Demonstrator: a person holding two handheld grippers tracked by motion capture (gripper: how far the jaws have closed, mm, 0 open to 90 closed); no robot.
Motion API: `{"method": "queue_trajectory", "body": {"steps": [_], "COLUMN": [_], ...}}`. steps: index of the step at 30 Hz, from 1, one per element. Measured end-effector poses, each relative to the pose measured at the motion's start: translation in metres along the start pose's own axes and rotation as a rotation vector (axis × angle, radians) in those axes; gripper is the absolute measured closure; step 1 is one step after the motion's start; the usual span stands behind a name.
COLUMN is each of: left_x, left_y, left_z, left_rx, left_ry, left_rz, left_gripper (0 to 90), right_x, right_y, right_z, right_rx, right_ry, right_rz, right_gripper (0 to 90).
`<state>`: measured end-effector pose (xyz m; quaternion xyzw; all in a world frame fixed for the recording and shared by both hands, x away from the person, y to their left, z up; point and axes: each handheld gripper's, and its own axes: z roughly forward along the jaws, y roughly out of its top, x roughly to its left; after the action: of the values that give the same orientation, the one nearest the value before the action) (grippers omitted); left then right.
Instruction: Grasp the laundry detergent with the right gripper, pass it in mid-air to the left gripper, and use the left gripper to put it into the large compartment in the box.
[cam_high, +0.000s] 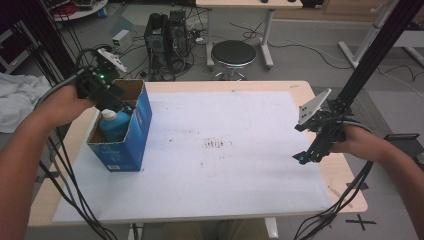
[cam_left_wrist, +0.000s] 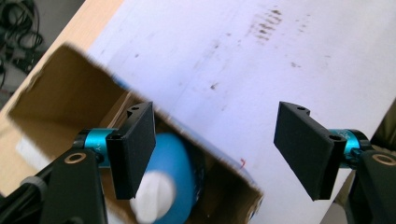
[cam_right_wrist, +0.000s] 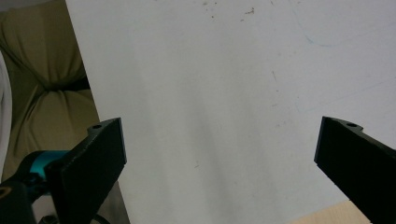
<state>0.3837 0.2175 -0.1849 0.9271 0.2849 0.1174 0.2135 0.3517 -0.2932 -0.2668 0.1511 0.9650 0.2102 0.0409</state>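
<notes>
Two grippers, both with jaws spread: your left gripper (cam_high: 116, 102) hovers over the open blue cardboard box (cam_high: 141, 125), where the blue plastic bottle with a white cap (cam_high: 113, 125) stands upright, placed for reaching in. Your right gripper (cam_high: 303, 157) waits well apart above the white table sheet (cam_high: 225, 165), holding nothing.

The person's left forearm is reaching in from the bottom-left of the high view toward the table's far-left corner, its hand gripping the left gripper (cam_high: 116, 100), which is pointing down and inward. In the left gripper view its jaws are standing wide apart with nothing between them (cam_left_wrist: 217, 149). The right forearm is coming in from the bottom-right, its hand holding the right gripper (cam_high: 302, 158) low over the table's right edge, angled down and leftward. Its jaws are also gaping wide and holding nothing (cam_right_wrist: 219, 154).
</notes>
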Motion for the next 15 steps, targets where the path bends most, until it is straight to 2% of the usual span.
{"method": "queue_trajectory", "body": {"steps": [4, 5, 7, 8, 9, 10, 13, 14, 15], "left_x": [-0.013, -0.017, -0.021, -0.024, -0.027, -0.029, -0.038, -0.040, -0.044], "left_y": [0.015, 0.018, 0.025, 0.028, 0.031, 0.034, 0.041, 0.043, 0.045], "left_z": [0.004, 0.005, 0.007, 0.008, 0.010, 0.010, 0.015, 0.016, 0.018], "left_rx": [-0.011, -0.020, -0.012, -0.005, -0.016, -0.008, -0.016, -0.002, 0.000], "left_ry": [-0.038, -0.050, -0.057, -0.063, -0.067, -0.070, -0.089, -0.095, -0.096], "left_rz": [0.086, 0.085, 0.133, 0.135, 0.138, 0.158, 0.174, 0.200, 0.209], "left_gripper": [29.5, 29.5, 29.5, 26.7, 15.2, 13.5, 13.6, 13.6, 13.6], "right_x": [0.000, 0.001, 0.001, 0.001, 0.002, 0.002, 0.002, 0.003, 0.003], "right_y": [0.001, 0.001, 0.001, 0.001, 0.001, 0.001, 0.000, 0.000, 0.000], "right_z": [-0.001, -0.001, -0.001, -0.001, -0.001, -0.001, -0.002, -0.002, -0.002], "right_rx": [-0.003, -0.001, -0.009, -0.010, -0.008, -0.012, -0.011, -0.012, -0.013], "right_ry": [0.001, 0.001, 0.001, 0.000, -0.001, -0.002, -0.002, -0.003, -0.003], "right_rz": [-0.010, -0.004, -0.012, -0.011, -0.010, -0.007, -0.010, -0.007, -0.009], "right_gripper": [1.1, 1.1, 1.1, 1.1, 1.1, 1.1, 1.1, 1.1, 1.1]}}
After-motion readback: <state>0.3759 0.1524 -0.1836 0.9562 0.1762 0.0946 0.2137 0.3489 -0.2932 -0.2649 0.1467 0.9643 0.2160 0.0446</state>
